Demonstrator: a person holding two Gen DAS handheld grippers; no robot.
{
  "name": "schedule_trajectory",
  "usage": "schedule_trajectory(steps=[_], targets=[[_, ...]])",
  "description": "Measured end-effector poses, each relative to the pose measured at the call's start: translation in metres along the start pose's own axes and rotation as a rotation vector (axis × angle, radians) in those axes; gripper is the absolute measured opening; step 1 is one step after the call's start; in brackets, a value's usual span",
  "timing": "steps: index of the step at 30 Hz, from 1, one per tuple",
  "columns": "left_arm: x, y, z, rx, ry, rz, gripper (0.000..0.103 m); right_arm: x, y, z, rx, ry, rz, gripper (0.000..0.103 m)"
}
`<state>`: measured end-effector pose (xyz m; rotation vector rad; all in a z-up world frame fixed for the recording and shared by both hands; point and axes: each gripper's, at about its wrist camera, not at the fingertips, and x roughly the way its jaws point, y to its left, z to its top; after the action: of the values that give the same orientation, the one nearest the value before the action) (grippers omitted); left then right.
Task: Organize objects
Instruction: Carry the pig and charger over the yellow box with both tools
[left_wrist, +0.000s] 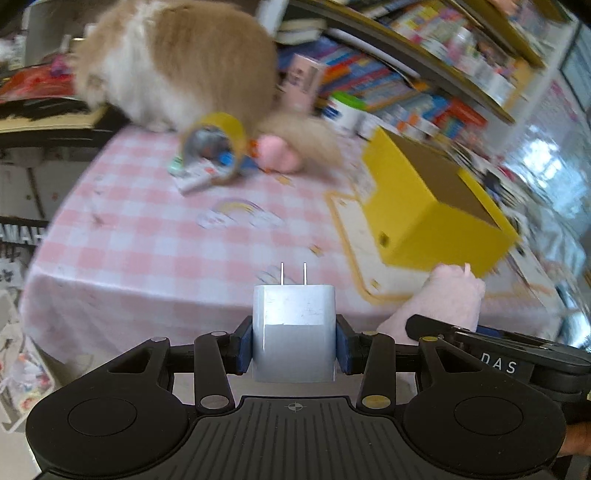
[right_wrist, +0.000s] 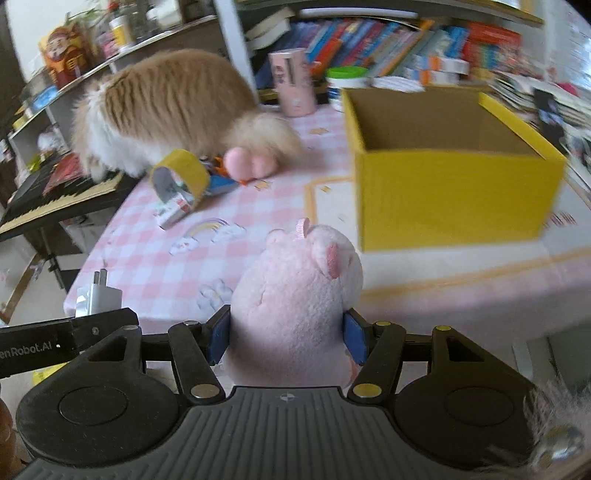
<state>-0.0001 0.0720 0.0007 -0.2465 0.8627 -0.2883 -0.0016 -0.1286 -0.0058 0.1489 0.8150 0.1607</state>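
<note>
While a cat sits on the checkered worktop before bookshelves, a yellow box stands open. Left gripper jaws clamp a charger; right gripper jaws clamp a plush toy.

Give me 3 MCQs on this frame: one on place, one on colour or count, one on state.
1. Where does the fluffy ginger-and-white cat stand?
A. inside the box
B. on the pink checked tablecloth, by the roll of yellow tape
C. on the floor

2. What colour is the outside of the open cardboard box?
A. yellow
B. blue
C. red

3. What does the left gripper hold?
A. nothing
B. the pink plush toy
C. a white two-prong charger plug

Answers: B, its paws are on the cloth behind the tape; A, the walls are yellow; C, the pads clamp the plug, and the right gripper has the plush.
</note>
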Motion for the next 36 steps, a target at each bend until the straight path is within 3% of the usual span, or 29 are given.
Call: schedule_trajectory(steps=[11,25,31,36], targets=[[0.013,-0.062,-0.015,0.153,0.053,-0.157,0.041,-0.055,-0.053,-0.042,0.168,-0.03,-0.168,0.059],[0.038,-0.119,-0.006,0.259,0.069,-0.251,0.041,-0.073,-0.104,-0.04,0.266,-0.058,-0.272,0.059],[0.044,-0.141,0.026,0.265,-0.011,-0.27,0.041,-0.07,-0.124,-0.014,0.24,-0.099,-0.265,0.059],[0.054,-0.167,0.072,0.282,-0.135,-0.267,0.041,-0.072,-0.141,0.035,0.18,-0.195,-0.245,0.059]])
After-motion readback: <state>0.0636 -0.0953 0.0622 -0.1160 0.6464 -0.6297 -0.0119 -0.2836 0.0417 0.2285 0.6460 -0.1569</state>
